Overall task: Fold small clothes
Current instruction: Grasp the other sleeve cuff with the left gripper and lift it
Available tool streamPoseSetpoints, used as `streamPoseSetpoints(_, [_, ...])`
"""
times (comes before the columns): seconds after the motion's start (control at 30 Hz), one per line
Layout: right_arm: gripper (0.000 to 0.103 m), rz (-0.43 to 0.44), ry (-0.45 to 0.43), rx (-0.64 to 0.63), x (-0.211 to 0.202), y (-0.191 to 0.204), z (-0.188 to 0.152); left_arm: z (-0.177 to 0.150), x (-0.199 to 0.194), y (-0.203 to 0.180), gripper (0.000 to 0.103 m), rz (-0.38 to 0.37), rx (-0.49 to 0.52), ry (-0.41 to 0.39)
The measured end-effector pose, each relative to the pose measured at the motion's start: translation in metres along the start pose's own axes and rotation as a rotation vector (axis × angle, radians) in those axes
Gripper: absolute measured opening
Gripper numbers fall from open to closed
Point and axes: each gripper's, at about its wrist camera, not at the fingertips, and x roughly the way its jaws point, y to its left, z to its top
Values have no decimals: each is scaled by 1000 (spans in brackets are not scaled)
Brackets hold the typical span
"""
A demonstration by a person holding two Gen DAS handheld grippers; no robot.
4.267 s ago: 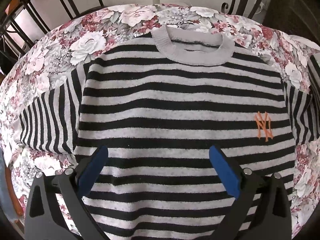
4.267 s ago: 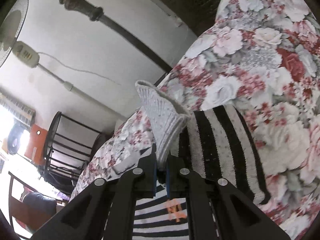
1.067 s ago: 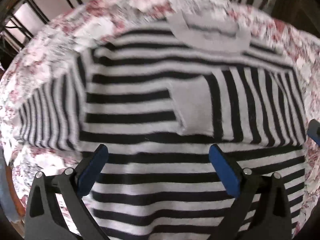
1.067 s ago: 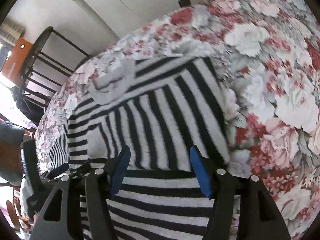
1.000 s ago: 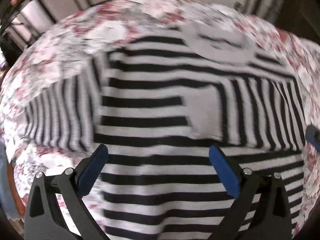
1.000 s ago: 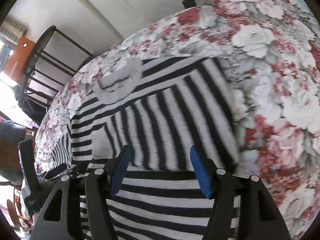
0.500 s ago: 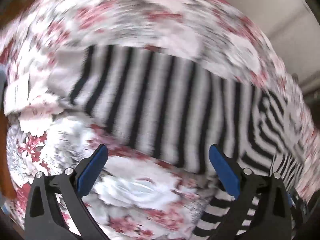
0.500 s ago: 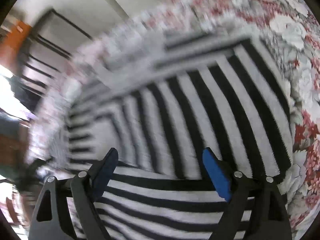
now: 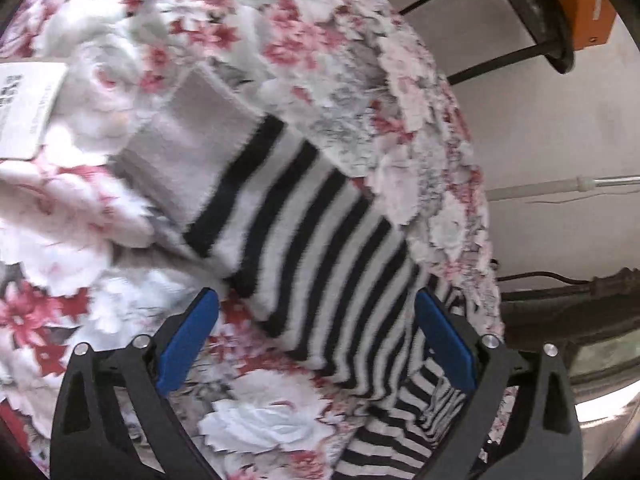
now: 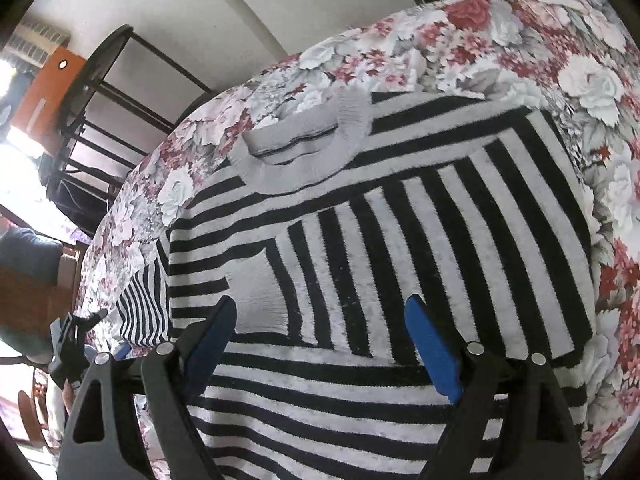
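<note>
The black-and-grey striped knit sweater (image 10: 360,280) was laid flat on the rose-patterned floral bedspread (image 10: 540,52), one sleeve already folded across the chest. The right gripper (image 10: 320,340) was held wide apart over it, nothing clamped, its jaws having just been opening. The left gripper (image 9: 316,340), also spread, was closing slightly over the other sleeve (image 9: 280,208), not gripped.
</note>
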Motion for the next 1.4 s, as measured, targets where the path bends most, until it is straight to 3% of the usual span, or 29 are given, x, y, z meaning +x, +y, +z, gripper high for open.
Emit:
streamPoseSetpoints(0.27, [87, 17, 12, 2, 4, -3, 0, 12, 19, 12, 89, 24, -83, -25])
streamPoseSetpoints(0.47, [87, 16, 2, 14, 3, -9, 3, 10, 14, 9, 55, 124, -64, -74])
streamPoseSetpoints(0.53, [87, 16, 6, 27, 4, -11, 3, 10, 12, 8, 36, 158, -46, -80])
streamPoseSetpoints(0.63, [87, 18, 6, 26, 3, -10, 2, 10, 10, 10, 17, 183, -42, -85])
streamPoseSetpoints(0.83, [87, 27, -2, 11, -2, -4, 2, 7, -5, -4, 12, 190, -6, -114])
streamPoseSetpoints(1.1, [87, 49, -22, 28, -16, -6, 4, -17, -22, -76, 11, 230, 211, -206])
streamPoseSetpoints(1.4, [87, 68, -50, 61, -38, -23, 5, -55, -8, -144, 11, 225, 381, -218])
